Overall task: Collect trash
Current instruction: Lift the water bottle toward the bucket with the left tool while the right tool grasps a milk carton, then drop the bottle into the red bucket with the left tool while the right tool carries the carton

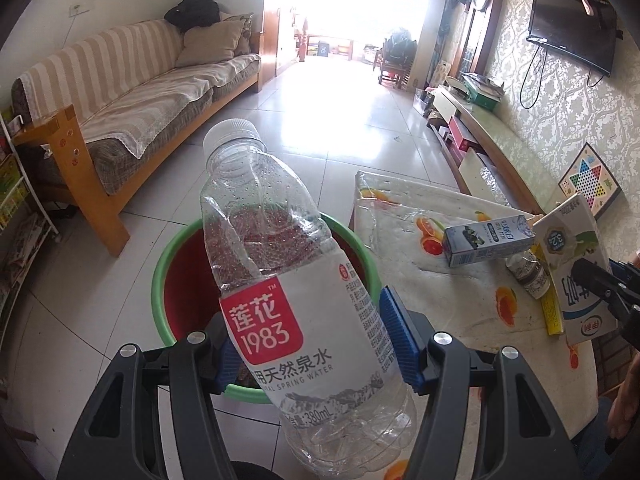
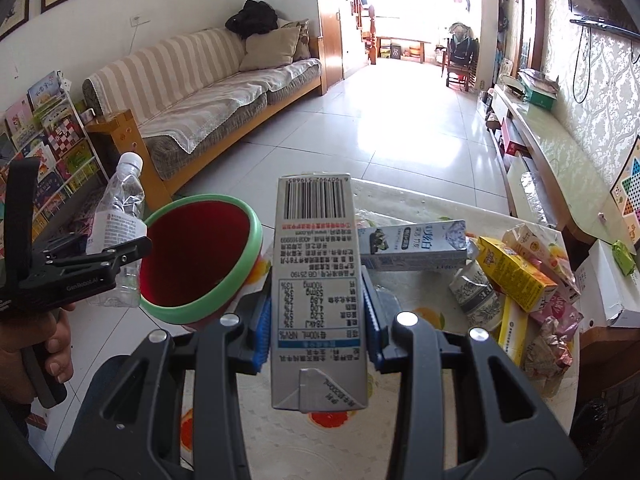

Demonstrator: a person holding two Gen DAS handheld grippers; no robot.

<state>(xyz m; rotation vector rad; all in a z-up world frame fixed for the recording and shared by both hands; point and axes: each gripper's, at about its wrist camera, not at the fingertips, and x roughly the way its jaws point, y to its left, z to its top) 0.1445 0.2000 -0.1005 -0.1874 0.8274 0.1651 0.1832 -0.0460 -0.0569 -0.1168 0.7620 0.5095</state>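
Note:
My left gripper [image 1: 312, 344] is shut on a clear, empty water bottle [image 1: 296, 280] with a red and white label. It holds the bottle tilted above a red bin with a green rim [image 1: 160, 280]. My right gripper [image 2: 316, 320] is shut on a grey milk carton [image 2: 316, 280], barcode end pointing away, over the near edge of the table [image 2: 424, 300]. The bin's green rim [image 2: 248, 256] stands left of the carton. In the right wrist view the left gripper [image 2: 100, 260] and its bottle [image 2: 120, 208] are at the bin's left side.
On the fruit-print tablecloth [image 1: 440, 300] lie a toothpaste box [image 2: 412, 246], a yellow carton [image 2: 512, 272], a small bottle [image 2: 476, 292] and crumpled wrappers [image 2: 548, 344]. A sofa [image 2: 224, 92] lines the left wall, a low bench [image 2: 552, 152] the right.

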